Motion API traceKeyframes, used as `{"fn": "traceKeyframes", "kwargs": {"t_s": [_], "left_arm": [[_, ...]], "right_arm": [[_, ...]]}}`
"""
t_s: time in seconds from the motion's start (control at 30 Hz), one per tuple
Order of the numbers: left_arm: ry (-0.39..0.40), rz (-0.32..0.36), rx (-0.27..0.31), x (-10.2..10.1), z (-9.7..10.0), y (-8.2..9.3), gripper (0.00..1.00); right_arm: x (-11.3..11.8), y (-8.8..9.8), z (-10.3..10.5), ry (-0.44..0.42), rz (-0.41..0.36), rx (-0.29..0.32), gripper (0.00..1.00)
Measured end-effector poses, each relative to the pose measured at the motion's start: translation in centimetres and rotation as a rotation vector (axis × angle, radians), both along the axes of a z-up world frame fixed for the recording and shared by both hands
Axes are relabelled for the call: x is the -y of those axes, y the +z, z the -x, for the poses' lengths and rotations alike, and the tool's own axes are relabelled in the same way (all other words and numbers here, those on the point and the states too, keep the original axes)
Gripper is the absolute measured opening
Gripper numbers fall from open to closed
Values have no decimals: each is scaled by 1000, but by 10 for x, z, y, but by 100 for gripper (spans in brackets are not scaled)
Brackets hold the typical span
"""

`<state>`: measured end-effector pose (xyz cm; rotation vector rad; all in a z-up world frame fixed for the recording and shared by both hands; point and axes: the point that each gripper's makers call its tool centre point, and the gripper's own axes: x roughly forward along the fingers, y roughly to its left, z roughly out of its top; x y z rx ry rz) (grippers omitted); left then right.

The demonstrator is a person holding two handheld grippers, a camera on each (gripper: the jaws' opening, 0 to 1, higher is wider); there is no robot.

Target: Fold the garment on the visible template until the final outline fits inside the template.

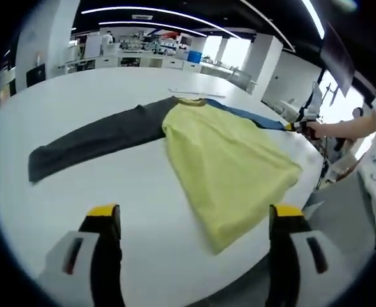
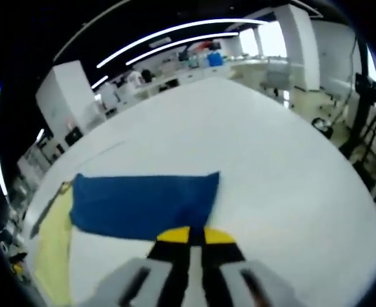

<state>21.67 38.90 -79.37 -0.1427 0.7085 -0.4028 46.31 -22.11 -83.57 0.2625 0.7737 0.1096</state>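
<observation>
A long-sleeved garment lies spread on the white table (image 1: 79,96). It has a yellow body (image 1: 226,160), a dark grey sleeve (image 1: 92,141) stretched to the left and a blue sleeve (image 1: 252,116) running to the right. My left gripper (image 1: 195,214) is open above the table's near edge, short of the yellow hem, with nothing between its jaws. In the right gripper view the blue sleeve (image 2: 143,204) lies flat, and my right gripper (image 2: 194,235) is shut on its near edge. The right gripper (image 1: 303,126) also appears at the sleeve's end, held by a hand.
The yellow hem reaches the table's right edge (image 1: 309,173). A person's arm (image 1: 348,128) comes in from the right. Beyond the sleeve the white table (image 2: 271,160) stretches on. Desks and shelves (image 1: 143,51) stand far behind it.
</observation>
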Motion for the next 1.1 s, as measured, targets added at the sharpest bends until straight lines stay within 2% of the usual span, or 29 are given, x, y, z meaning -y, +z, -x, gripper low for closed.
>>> {"fn": "traceKeyframes", "kwargs": {"t_s": [0.37, 0.6, 0.77, 0.93, 1.1], "left_arm": [[-4, 1, 21, 2, -5, 6, 93], [-15, 6, 36, 3, -10, 6, 93], [-16, 15, 56, 9, -13, 11, 92], [-26, 20, 66, 14, -14, 15, 92], [-31, 25, 73, 14, -15, 16, 92]], "right_arm": [[-6, 15, -6, 17, -4, 37, 0], [-29, 42, -14, 66, -31, 110, 0], [-51, 58, -22, 103, -61, 140, 0], [-92, 81, -28, 172, -109, 182, 0], [-126, 92, -39, 241, -154, 208, 0]]}}
